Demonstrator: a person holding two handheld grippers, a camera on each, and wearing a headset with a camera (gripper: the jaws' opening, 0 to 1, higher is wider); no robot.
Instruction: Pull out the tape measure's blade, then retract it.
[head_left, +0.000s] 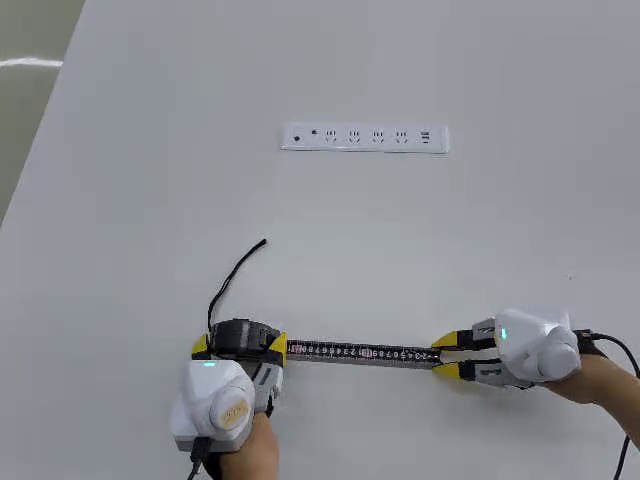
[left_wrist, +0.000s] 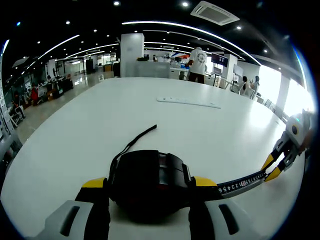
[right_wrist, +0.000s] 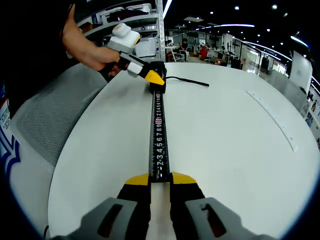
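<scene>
Tape measure (head_left: 243, 338) sits near the front edge of the counter (head_left: 150, 180), over on the left side. The left gripper (head_left: 240, 346) hugs its black body from both sides. That tight hold is there so the body does not slide when the other end is pulled. Its black strap (head_left: 235, 272) lies loose on the counter and points toward the far edge. The blade (head_left: 360, 352) is out a good way and runs flat along the counter to the right. The right gripper (head_left: 447, 356) has its jaws squeezed close together on the very end of the blade. The two grippers are well apart, so the blade is stretched straight between them. I think the pulling part is done or nearly done, and letting the blade slide back in comes next. The right gripper should go slowly toward the tape measure, because a blade let go fast could snap back and whip. A white power strip (head_left: 365, 137) lies well away, nearer the far edge, out of the way.
</scene>
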